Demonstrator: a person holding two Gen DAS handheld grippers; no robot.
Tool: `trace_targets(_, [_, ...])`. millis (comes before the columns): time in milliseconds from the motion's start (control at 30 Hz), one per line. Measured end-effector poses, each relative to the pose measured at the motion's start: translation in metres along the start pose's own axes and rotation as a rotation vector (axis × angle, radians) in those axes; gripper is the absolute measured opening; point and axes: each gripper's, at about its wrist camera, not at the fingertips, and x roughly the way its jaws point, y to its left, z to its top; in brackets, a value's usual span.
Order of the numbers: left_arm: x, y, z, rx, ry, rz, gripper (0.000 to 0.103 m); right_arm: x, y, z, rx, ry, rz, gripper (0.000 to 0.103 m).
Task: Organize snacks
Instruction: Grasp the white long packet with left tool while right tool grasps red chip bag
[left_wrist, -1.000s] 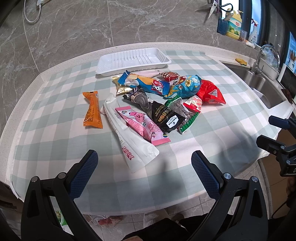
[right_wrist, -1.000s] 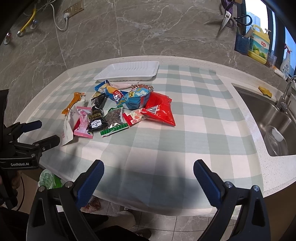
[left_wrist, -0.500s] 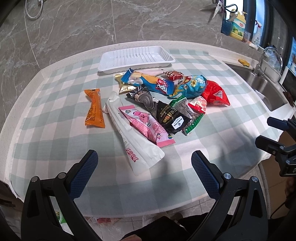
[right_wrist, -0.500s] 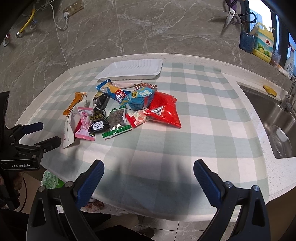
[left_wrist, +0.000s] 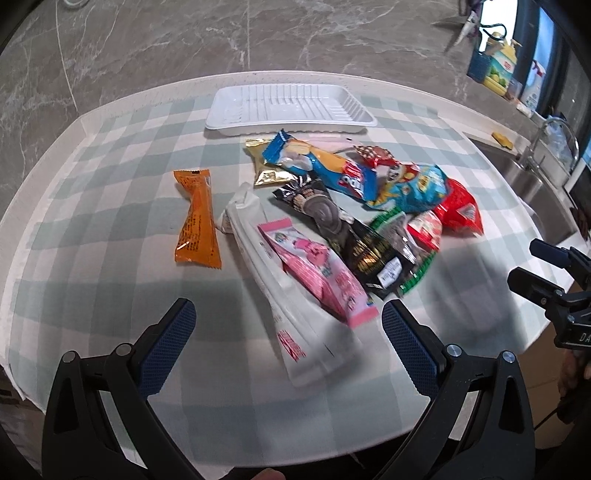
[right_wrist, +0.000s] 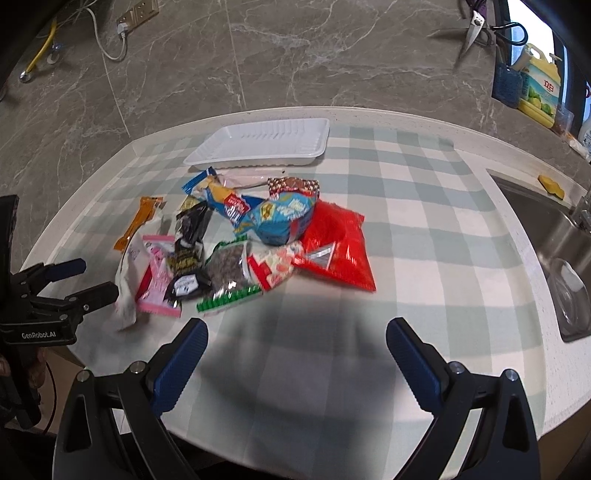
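Note:
A heap of snack packets lies mid-table: an orange stick pack (left_wrist: 197, 218) apart at the left, a long white pouch (left_wrist: 295, 295), a pink pack (left_wrist: 317, 271), a black pack (left_wrist: 373, 258), a blue bag (right_wrist: 282, 218) and a red bag (right_wrist: 338, 245). Behind them sits a bare white tray (left_wrist: 288, 110) (right_wrist: 262, 142). My left gripper (left_wrist: 288, 325) is open, hovering over the near end of the white pouch. Short of the heap, above bare cloth, my right gripper (right_wrist: 297, 343) is open and holds nothing.
A green-and-white checked cloth (right_wrist: 424, 229) covers the rounded counter. A steel sink (right_wrist: 565, 258) lies at the right, with a detergent bottle (right_wrist: 539, 88) and scissors (right_wrist: 474, 26) on the marble wall behind. Open cloth spreads right of the heap.
Both grippers have moved forward toward the heap, so the snacks look larger and nearer. The left one now straddles the white pouch's end. Nothing was taken hold of.

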Motion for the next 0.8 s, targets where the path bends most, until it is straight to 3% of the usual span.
trace_targets(167, [0.020, 0.013, 0.016, -0.020, 0.030, -0.035, 0.089, 0.018, -0.005, 0.023, 0.006, 0.005, -0.015, 0.098])
trace_targets(233, [0.031, 0.017, 0.021, -0.023, 0.053, -0.049, 0.080, 0.027, -0.009, 0.033, 0.011, 0.011, -0.018, 0.094])
trace_targets(433, [0.063, 0.033, 0.033, -0.054, 0.121, -0.104, 0.067, 0.058, -0.024, 0.058, 0.032, 0.066, -0.035, 0.079])
trace_targets(533, [0.074, 0.039, 0.036, -0.048, 0.145, -0.110, 0.065, 0.075, -0.032, 0.067, 0.054, 0.109, -0.024, 0.067])
trace_targets(800, [0.092, 0.048, 0.040, -0.046, 0.186, -0.153, 0.065, 0.103, -0.037, 0.078, 0.053, 0.184, -0.044, 0.055])
